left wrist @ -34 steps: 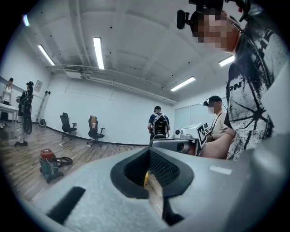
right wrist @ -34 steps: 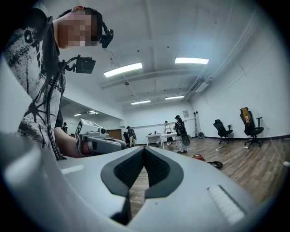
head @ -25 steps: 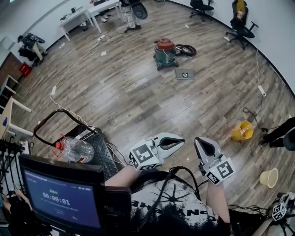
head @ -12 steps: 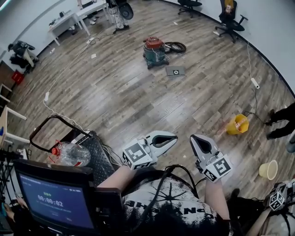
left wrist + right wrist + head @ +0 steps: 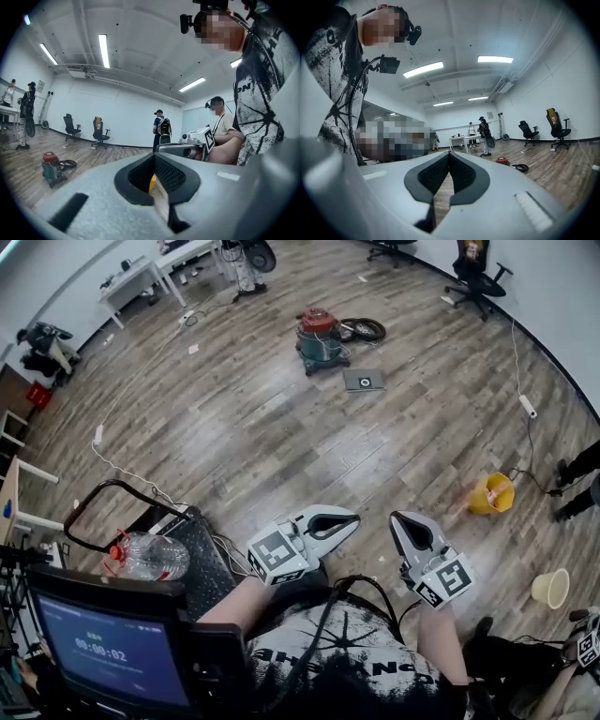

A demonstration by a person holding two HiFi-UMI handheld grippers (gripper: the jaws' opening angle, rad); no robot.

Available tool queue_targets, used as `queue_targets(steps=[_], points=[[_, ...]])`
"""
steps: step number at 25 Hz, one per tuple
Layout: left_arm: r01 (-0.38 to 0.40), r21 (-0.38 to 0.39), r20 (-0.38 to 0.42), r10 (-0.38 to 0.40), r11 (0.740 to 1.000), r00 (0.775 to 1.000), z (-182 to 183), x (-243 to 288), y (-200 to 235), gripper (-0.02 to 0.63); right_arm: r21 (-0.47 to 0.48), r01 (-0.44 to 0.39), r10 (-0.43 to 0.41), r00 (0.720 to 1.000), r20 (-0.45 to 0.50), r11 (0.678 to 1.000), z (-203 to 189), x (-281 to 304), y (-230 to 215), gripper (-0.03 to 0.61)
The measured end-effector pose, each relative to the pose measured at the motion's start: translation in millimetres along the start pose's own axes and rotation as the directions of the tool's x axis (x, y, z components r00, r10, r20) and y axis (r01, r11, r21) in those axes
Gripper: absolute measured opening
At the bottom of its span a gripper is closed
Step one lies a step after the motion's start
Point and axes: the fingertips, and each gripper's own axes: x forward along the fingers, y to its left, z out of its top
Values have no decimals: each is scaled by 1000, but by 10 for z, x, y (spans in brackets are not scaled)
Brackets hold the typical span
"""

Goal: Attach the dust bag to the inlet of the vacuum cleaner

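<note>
With left claw [image 5: 354, 520] and right claw [image 5: 397, 519] both closed on nothing (vacuum cleaner [image 5: 319, 335] well across the floor), a hurried approach could snag its coiled hose [image 5: 377, 330].

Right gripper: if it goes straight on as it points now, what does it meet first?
Nothing near, it seems: the right gripper points over open floor. The vacuum cleaner stands right of that line, though depth is unclear.
</note>
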Motion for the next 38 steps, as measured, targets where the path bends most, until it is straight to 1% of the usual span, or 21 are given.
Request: queue_targets(steps=[3,5,12,17,20,25,31,35,38], points=[[-1,7,2,1,1000,1000,44,26,76,2,-19,3,-3,1000,-3,1000,34,43,-47,6],[7,7,2,-7,1000,1000,112,68,216,2,-29,6,-7,1000,-6,1000,97,149,-138,6],[64,-3,5,-64,998,998,287,46,1181,2,-39,49,-50,999,-18,998,237,1024,-582,6],[89,-5,8,-89,996,996,329,30,1647,2,-52,73,-74,997,-20,996,283,1425,-771,6],[124,-9,7,-124,992,992,355,44,1879,2,-65,84,-85,996,-23,994,321,1653,-873,6],[176,-18,13,-175,984,984,346,72,2113,2,-88,105,-109,993,-44,991,300,1878,-994,6],[183,-20,10,-183,983,983,308,56,2319,2,-80,139,-143,989,-49,987,281,1922,-1166,6],[189,-32,3,-189,981,982,296,71,2439,2,-58,136,-136,991,-6,989,414,1973,-1257,6],[198,-41,-5,-199,979,980,296,139,2506,2,-80,147,-147,989,13,986,549,1963,-1375,6]])
